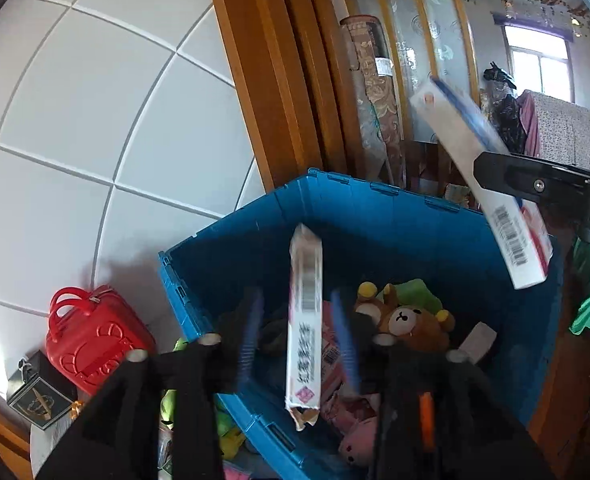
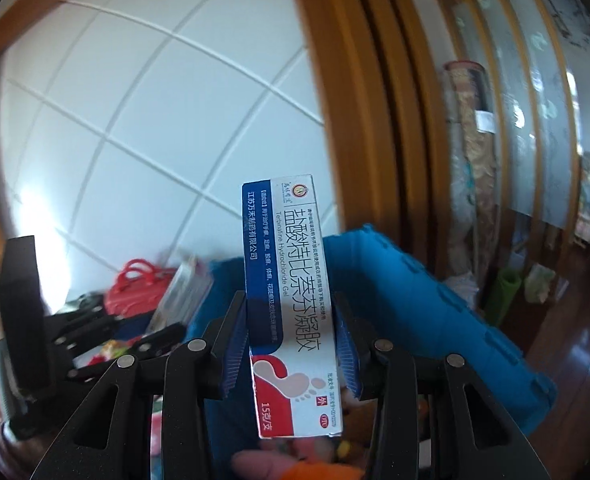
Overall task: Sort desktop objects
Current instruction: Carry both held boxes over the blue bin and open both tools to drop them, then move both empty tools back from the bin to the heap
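In the left wrist view my left gripper hangs over a blue crate. Its blue pads stand apart from a slim white barcoded box, which is blurred and loose between them, above the crate's contents. My right gripper is shut on a white, blue and red gel box with a footprint picture, held upright over the same crate. That gel box also shows at the upper right of the left wrist view, tilted, with one black finger across it.
The crate holds a brown bear plush, a pink plush and packets. A red case and a small black box sit left of it. Behind are a white tiled wall, a wooden frame and a rolled mat.
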A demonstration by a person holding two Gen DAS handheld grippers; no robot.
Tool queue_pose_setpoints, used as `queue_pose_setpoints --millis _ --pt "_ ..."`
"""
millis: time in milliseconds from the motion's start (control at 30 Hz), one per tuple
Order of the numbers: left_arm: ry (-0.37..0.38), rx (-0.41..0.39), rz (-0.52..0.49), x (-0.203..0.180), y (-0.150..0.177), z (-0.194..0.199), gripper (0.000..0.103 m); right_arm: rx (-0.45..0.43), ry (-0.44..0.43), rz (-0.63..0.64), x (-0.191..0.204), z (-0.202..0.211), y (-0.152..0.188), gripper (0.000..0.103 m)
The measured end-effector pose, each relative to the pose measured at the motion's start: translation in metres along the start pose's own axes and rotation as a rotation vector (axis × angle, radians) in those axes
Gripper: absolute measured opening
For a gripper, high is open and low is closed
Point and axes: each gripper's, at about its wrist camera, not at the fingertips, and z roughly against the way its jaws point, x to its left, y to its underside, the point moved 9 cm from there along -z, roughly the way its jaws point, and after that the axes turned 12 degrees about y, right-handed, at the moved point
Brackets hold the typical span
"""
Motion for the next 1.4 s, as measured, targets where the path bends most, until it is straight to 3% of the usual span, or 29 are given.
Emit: queue_pose_setpoints --millis 33,67,100,233,433,733,933,1400 --pt "-0.027 -0.008 -0.001 -0.001 -0.004 -0.002 0.083 0.009 0.018 -0.023 -0.012 -0.01 -0.005 0.061" --pt "-0.067 -0.026 -0.007 -0.002 -0.007 -0.001 0.103 0.004 0.026 -0.047 -0.021 -0.014 -0.009 0.069" --pt "-0.1 -0.049 -0.019 -0.002 -0.011 0.001 0.103 -0.008 0.02 -0.063 -0.03 -0.019 -0.013 0.075" --pt "-0.152 -0.044 -0.026 -0.003 -0.014 0.002 0.103 -0.047 0.012 -0.072 -0.046 -0.016 -0.023 0.082" --pt "-0.231 -0.081 0.072 0.004 0.011 0.028 0.103 -0.094 -0.007 -0.095 -0.052 0.012 -0.014 0.093" --pt "-0.381 -0.161 0.15 0.028 0.05 0.088 0.103 -0.137 -0.057 -0.065 -0.037 0.046 0.02 0.096" --pt "-0.387 -0.193 0.194 0.046 0.076 0.124 0.103 -0.135 -0.083 -0.051 -0.013 0.07 0.032 0.096" --pt "-0.417 -0.222 0.176 0.078 0.137 0.217 0.103 -0.141 -0.071 -0.049 0.07 0.135 0.067 0.099"
